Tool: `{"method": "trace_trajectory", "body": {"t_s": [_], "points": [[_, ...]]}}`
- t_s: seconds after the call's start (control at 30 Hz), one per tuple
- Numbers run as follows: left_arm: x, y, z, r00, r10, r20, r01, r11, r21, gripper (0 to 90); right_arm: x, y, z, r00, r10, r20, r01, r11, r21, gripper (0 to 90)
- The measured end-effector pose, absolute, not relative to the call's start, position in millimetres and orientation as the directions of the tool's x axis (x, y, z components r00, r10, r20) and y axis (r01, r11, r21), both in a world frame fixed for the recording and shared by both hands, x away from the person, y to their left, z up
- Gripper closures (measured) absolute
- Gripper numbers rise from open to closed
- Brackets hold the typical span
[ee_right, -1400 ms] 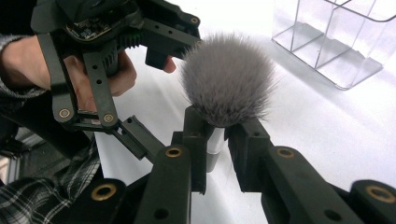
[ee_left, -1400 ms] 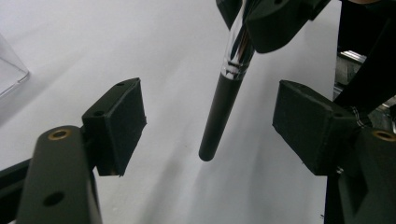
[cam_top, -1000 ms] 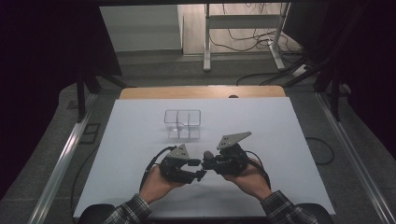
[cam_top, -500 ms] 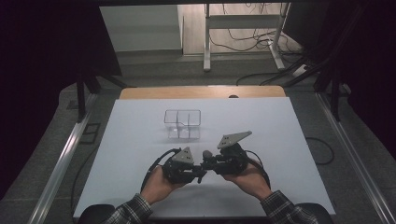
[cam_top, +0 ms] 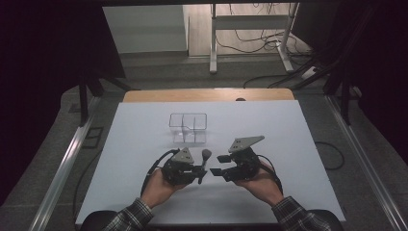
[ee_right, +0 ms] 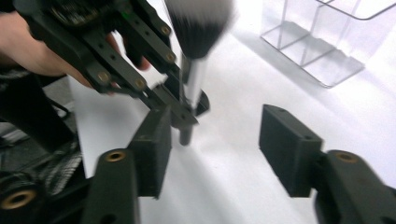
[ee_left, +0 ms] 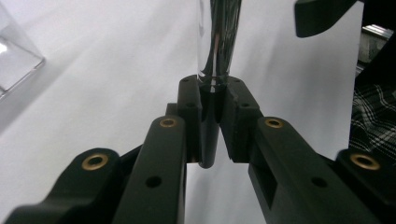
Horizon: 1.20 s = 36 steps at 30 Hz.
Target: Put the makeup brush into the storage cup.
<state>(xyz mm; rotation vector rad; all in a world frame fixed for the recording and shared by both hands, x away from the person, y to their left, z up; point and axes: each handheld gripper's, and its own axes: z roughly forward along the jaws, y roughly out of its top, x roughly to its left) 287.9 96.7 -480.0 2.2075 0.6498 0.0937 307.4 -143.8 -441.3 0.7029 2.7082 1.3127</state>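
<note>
Handover risk: left gripper (cam_top: pixel 198 169) jaws are clamped near the bottom end of the chrome-handled makeup brush with dark bristles (cam_top: pixel 204 162), held upright above the white bench (cam_top: pixel 134 144). Right gripper (cam_top: pixel 217 165) jaws, just opened, stand apart beside it. Such a low grip may let the brush tilt or slip before reaching the clear acrylic organiser (cam_top: pixel 187 127).

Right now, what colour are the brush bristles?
Black with white tips on the makeup brush, clearest in the right gripper view; the left gripper holds its handle.
</note>
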Motion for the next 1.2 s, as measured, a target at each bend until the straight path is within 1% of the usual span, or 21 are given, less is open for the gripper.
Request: {"method": "trace_trajectory", "body": {"t_s": [0.1,0.17,0.3,0.47,0.57,0.73,0.83,0.93,1.03,1.2], "points": [[289,99,-479,0.859,0.491,-0.144,0.424,-0.526,0.737,78.9,307,-146,-443,-0.892,0.437,0.115,0.364,0.543,0.757,34.0],[289,101,-478,0.856,0.496,-0.146,0.428,-0.520,0.739,78.9,307,-148,-444,-0.888,0.450,0.094,0.357,0.546,0.758,31.9],[290,105,-478,0.853,0.503,-0.141,0.428,-0.517,0.742,78.9,305,-149,-447,-0.881,0.471,0.043,0.336,0.558,0.759,25.0],[291,109,-476,0.854,0.505,-0.128,0.419,-0.521,0.744,78.9,303,-150,-452,-0.879,0.477,0.019,0.327,0.573,0.751,18.5],[291,111,-476,0.846,0.516,-0.137,0.427,-0.501,0.753,78.9,303,-153,-455,-0.878,0.479,0.005,0.321,0.579,0.749,15.2],[292,116,-473,0.843,0.523,-0.128,0.424,-0.497,0.757,78.9,302,-160,-458,-0.874,0.485,0.022,0.336,0.571,0.749,11.2],[293,118,-473,0.838,0.530,-0.132,0.428,-0.486,0.762,78.9,303,-164,-460,-0.868,0.494,0.055,0.362,0.552,0.751,8.7],[294,121,-472,0.834,0.535,-0.134,0.430,-0.478,0.766,78.9,304,-167,-462,-0.860,0.507,0.059,0.377,0.553,0.743,5.3],[295,124,-471,0.830,0.540,-0.138,0.431,-0.467,0.772,78.9,305,-169,-463,-0.852,0.519,0.063,0.394,0.558,0.731,4.7],[296,127,-468,0.830,0.542,-0.135,0.429,-0.463,0.776,78.9,303,-173,-465,-0.850,0.527,0.019,0.374,0.577,0.726,0.8]]}}
